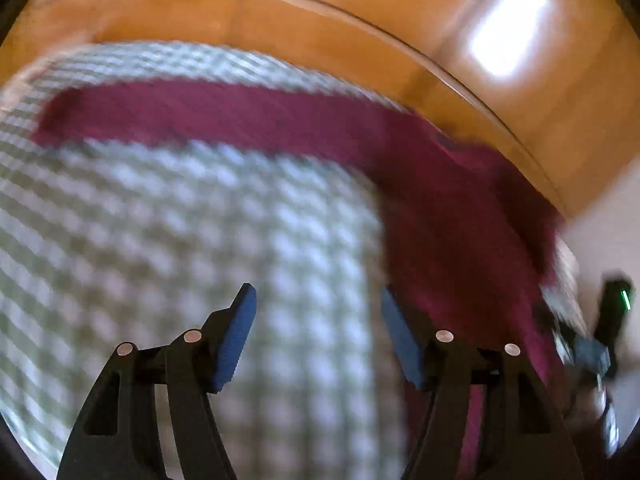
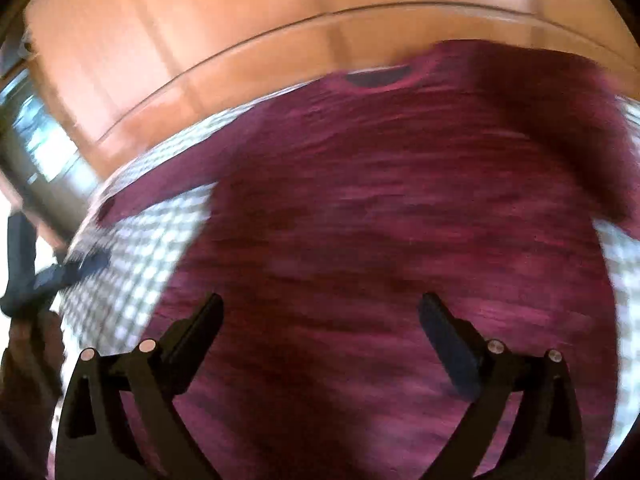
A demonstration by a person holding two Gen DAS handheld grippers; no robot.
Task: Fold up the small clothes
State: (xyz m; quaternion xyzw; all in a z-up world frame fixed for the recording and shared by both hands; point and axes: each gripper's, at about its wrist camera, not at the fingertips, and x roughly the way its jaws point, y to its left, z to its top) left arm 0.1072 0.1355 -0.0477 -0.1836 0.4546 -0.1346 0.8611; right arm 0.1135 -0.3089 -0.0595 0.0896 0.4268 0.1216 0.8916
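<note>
1. Looks like a home, probably a dining spot.
2. Glossy wooden table (image 1: 360,32) under a checked tablecloth (image 1: 200,220).
3. Maroon shirt (image 2: 400,220) spread on top, laundry-style.

Checked green-and-white cloth (image 1: 168,216) over a glossy wooden table (image 1: 360,32), perhaps glass-topped, all blurred.

— Where does your shirt (image 2: 380,220) lie?
— On the checked cloth (image 1: 160,240), filling the middle of your right wrist view, collar toward the top, one sleeve (image 1: 200,116) reaching to the left.
— And the cloth?
— On the wooden table (image 1: 400,20), whose bare edge runs across the top of both views.
</note>
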